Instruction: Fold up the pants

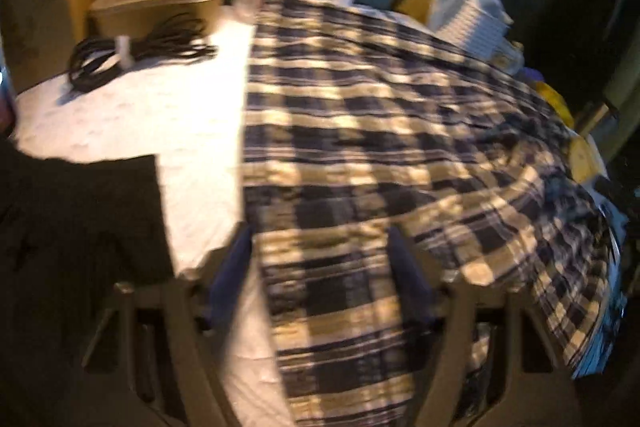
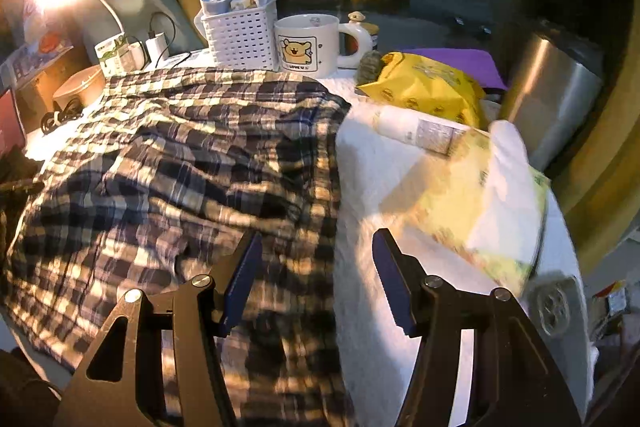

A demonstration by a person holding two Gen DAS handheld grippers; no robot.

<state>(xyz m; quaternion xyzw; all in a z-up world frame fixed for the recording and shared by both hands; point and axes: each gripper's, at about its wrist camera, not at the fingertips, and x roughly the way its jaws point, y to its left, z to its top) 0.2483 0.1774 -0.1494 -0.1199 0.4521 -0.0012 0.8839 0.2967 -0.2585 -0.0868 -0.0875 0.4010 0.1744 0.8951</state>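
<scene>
Left wrist view: plaid pants spread over white table cover; their left edge runs straight, bare cover beside it up to a cable coil and tub. Left gripper jaws apart, empty, above the cloth.

Right wrist view: pants rumpled, right edge meeting bare cover; basket, mug, yellow bag behind. Right gripper jaws wide, empty, over that edge.

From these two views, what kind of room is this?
Likely a cluttered home desk or bedroom table: plaid pants spread on a white cloth, a cartoon-bear mug, a white basket of small items, a coiled black cable.
</scene>
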